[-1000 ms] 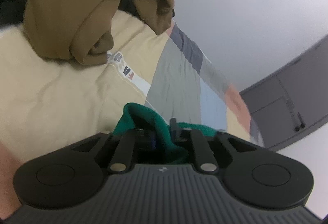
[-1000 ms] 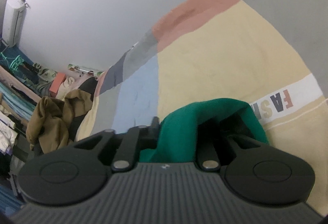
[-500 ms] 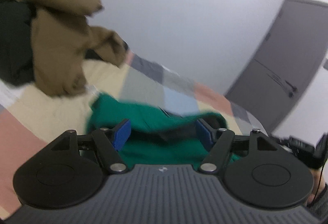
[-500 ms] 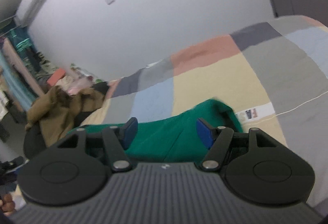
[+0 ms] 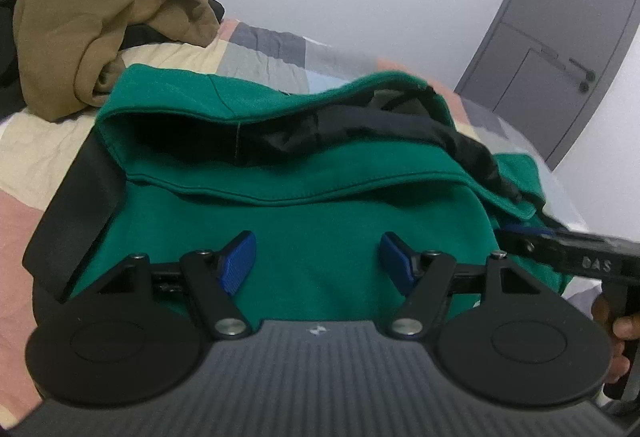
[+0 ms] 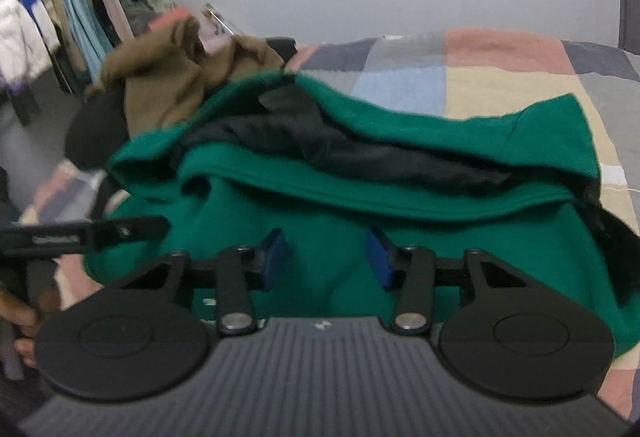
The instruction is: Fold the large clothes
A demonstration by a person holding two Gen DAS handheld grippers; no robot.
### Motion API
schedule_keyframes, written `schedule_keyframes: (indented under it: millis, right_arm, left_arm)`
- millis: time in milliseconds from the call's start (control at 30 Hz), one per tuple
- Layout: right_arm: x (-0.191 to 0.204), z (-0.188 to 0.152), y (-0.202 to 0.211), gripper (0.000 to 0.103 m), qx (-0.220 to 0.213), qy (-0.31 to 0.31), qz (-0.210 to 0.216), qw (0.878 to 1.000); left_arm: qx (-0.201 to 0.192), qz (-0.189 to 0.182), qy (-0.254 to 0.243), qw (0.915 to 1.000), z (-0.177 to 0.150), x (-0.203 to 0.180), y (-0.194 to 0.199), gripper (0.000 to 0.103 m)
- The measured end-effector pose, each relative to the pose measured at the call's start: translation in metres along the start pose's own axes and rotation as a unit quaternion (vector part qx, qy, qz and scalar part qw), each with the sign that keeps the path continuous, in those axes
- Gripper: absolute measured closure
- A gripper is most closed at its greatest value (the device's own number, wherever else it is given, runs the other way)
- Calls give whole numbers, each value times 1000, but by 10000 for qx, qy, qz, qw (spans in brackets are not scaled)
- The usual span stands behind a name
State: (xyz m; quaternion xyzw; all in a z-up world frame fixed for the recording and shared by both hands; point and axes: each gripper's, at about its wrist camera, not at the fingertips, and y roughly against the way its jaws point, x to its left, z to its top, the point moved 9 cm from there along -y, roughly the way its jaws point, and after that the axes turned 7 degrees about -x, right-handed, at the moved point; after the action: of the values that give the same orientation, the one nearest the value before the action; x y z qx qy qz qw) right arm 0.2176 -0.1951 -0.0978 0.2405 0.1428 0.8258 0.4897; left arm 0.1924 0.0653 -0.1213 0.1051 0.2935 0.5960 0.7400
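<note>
— Both tools have let go? One second ago each was clamped on the cloth.

— Yes. Your left gripper [image 5: 316, 264] has released and stands wide; your right gripper [image 6: 326, 260] opened, then closed partly, pinching nothing. The green fleece garment with black lining [image 5: 304, 237] now lies folded just ahead of both, on the patchwork quilt [image 6: 500, 57].

— So this fold is laid down?

— I judge yes; you next need a new edge.

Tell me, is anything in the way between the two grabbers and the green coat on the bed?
Nothing visible is. The left gripper and the right gripper both hang right over the green coat, jaws apart, with only bare green cloth below. The brown garment lies behind the coat, off to the side.
</note>
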Motion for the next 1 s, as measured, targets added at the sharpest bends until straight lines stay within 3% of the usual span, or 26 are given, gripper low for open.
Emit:
schedule_keyframes:
  millis: [467,633,800,1000]
  right_arm:
    - [3,4,-27,56,-200,99,-174,9996]
    - [5,33,-54,56,-257,400,-426,9980]
    - [-12,78,-105,59,-157,-109,-725,9972]
    - [-24,119,-163,59,-122,-98,-1159,9931]
  left_arm:
    - [184,78,114,9997,-8,-2,-12,29]
    - [121,-2,135,9998,-4,-1,-9,29]
    - [-57,-140,239,9996,2,2,-4,29]
    - [-250,-200,309,9990,6,11,-7,29]
